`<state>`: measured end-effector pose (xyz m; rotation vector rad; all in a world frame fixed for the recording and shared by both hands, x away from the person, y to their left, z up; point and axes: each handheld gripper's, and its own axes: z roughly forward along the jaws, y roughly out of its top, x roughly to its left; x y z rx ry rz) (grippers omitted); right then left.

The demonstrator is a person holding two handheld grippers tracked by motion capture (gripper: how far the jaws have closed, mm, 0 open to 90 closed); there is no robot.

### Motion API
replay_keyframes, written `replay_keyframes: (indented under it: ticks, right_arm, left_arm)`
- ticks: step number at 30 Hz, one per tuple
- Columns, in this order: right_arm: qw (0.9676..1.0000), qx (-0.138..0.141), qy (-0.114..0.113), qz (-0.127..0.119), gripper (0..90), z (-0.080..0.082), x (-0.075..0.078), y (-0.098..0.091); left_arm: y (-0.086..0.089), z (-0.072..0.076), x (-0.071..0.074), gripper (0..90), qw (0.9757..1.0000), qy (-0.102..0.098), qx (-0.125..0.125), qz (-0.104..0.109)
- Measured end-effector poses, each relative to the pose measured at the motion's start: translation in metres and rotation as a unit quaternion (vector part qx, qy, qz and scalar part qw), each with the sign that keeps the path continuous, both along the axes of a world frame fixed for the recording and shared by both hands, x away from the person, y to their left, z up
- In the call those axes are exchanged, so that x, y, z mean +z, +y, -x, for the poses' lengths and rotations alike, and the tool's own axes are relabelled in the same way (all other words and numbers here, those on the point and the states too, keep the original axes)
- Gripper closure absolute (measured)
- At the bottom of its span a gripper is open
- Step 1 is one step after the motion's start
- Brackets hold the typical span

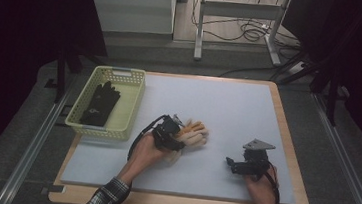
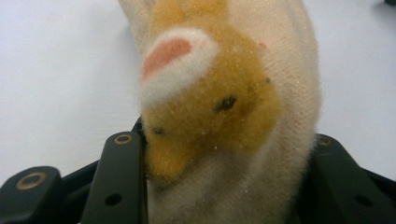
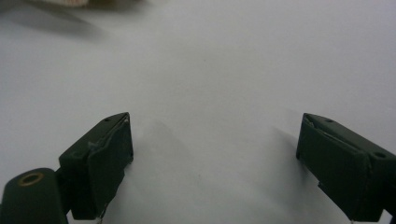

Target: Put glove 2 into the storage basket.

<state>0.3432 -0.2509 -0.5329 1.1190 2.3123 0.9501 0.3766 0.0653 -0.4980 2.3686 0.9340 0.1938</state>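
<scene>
A fuzzy cream glove with yellow-orange patches (image 1: 197, 133) lies on the pale mat, left of its middle. My left gripper (image 1: 180, 135) is shut on it. In the left gripper view the glove (image 2: 224, 93) bulges up between the two black jaws, and both pads press into its cuff end. My right gripper (image 1: 230, 164) rests low on the mat to the right, pointing left. Its jaws stand wide apart in the right gripper view (image 3: 217, 121), with bare mat between them. A blurred edge of the glove (image 3: 70, 2) sits at the top left there.
A pale yellow mesh basket (image 1: 121, 73) stands at the mat's far left corner with a black glove (image 1: 101, 103) inside. The light mat (image 1: 229, 106) covers a wooden tabletop (image 1: 286, 137). Table legs and cables stand on the floor beyond.
</scene>
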Motion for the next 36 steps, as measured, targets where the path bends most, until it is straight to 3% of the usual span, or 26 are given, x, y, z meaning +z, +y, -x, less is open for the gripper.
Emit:
replay_keyframes:
  ticks: [7,20,36]
  right_arm:
    - [1.0,0.0,0.0,0.0,10.6,0.0,0.0,0.0]
    - [1.0,-0.001,0.0,-0.001,10.6,0.0,0.0,0.0]
    - [1.0,-0.001,0.0,-0.001,10.6,0.0,0.0,0.0]
  left_arm:
    - [0.008,-0.004,0.02,52.2,0.9999,-0.011,0.008,-0.003]
    - [0.038,-0.019,0.049,51.6,0.9986,-0.021,0.049,0.0]
    - [0.082,-0.035,0.073,51.1,0.9934,-0.032,0.109,-0.012]
